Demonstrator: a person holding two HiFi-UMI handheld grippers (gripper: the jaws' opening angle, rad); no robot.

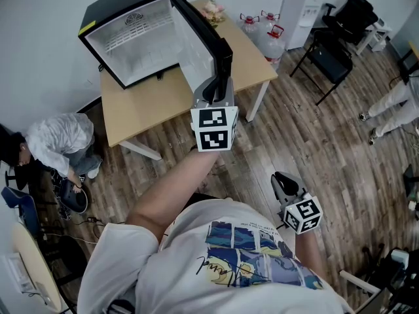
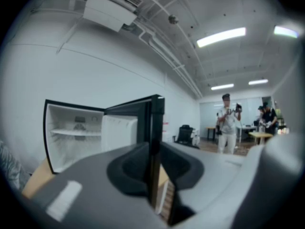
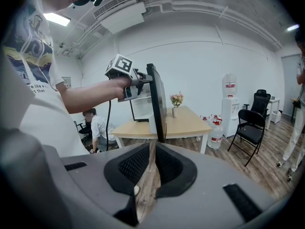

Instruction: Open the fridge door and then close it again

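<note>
A small black fridge [image 1: 141, 38] with a white, empty inside stands on the wooden table [image 1: 157, 103]. Its door [image 1: 203, 44] is swung wide open toward me. My left gripper [image 1: 219, 87] is held level and shut on the door's free edge. In the left gripper view the dark door edge [image 2: 155, 123] runs straight down between the pads of the left gripper [image 2: 153, 161]. The right gripper view shows the same grip from the side, on the door [image 3: 156, 109]. My right gripper [image 1: 283, 182] hangs low beside my body, away from the fridge, shut with nothing in it.
A vase of flowers [image 1: 213, 10] stands at the table's far end. Water bottles [image 1: 268, 34], a water dispenser [image 1: 302, 8] and black chairs [image 1: 330, 54] stand to the right. A person crouches at the left [image 1: 59, 142]. Another person stands at the right edge [image 1: 393, 110].
</note>
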